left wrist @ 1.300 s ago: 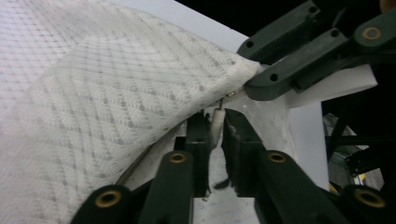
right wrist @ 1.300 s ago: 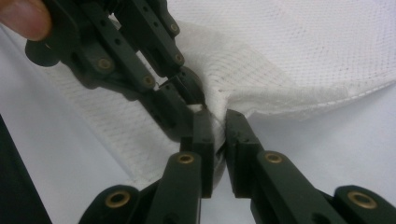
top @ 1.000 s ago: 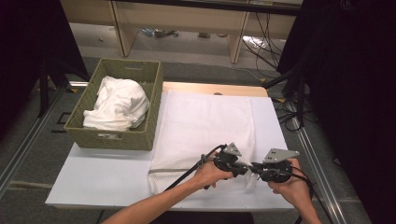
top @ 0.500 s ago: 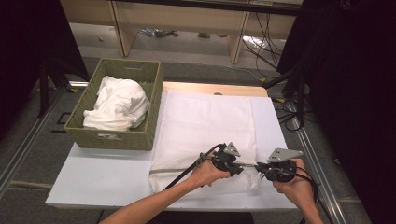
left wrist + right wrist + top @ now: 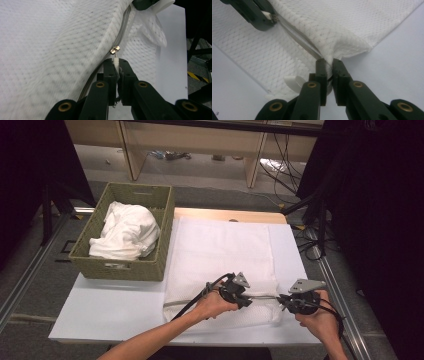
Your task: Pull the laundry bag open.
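A white mesh bag (image 5: 220,250) lies flat on the white table (image 5: 110,310), its zipper (image 5: 262,297) running along the near edge. My left gripper (image 5: 247,301) is shut on the small metal zipper pull (image 5: 115,50), which juts from between its pads (image 5: 116,61). My right gripper (image 5: 281,301) is shut on a bunch of the bag's fabric (image 5: 342,47) at the zipper's right end, right at its tips (image 5: 328,62). The zipper (image 5: 297,37) stretches taut between the two, and the left gripper (image 5: 259,15) appears at the top left of the right gripper view.
A woven olive basket (image 5: 120,267) with a crumpled white cloth (image 5: 127,230) in it stands on the table's left side, beside the bag. A white plastic tab (image 5: 293,82) lies under the bag's corner. The table's right edge (image 5: 300,265) is close to my right hand.
The gap between the two grippers has widened slightly, the left one easing leftward along the zipper. Both stay shut.
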`<action>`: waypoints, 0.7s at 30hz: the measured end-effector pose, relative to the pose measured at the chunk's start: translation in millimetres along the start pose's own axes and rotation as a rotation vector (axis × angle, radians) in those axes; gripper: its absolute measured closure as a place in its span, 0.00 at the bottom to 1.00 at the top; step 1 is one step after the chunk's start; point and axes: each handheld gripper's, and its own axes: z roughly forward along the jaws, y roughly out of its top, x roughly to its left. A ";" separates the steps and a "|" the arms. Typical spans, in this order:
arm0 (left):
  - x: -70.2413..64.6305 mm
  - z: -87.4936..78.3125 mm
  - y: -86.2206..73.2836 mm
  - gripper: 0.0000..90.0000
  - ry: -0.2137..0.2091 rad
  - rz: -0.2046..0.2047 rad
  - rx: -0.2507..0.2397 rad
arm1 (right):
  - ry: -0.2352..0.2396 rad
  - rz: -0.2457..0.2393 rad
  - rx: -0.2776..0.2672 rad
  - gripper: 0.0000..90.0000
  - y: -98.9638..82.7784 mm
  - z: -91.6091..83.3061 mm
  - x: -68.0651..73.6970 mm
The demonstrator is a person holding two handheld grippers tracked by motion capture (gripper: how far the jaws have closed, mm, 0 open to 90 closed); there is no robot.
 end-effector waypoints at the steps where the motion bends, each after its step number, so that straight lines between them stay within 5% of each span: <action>1: 0.1 -1.4 -1.0 0.95 -0.001 0.010 0.003 | -0.003 0.004 -0.001 0.94 -0.6 0.1 0.1; 10: 1.8 -8.6 -6.9 0.95 -0.009 -0.005 0.011 | -0.020 -0.031 -0.008 0.94 -1.0 4.7 -2.3; 14: 3.6 -12.8 -11.8 0.95 0.001 -0.006 0.016 | -0.017 0.030 0.029 0.95 -4.8 4.2 -1.7; 21: 5.9 -22.1 -17.7 0.95 0.006 0.008 0.030 | -0.009 0.034 0.043 0.94 -10.2 5.0 -3.5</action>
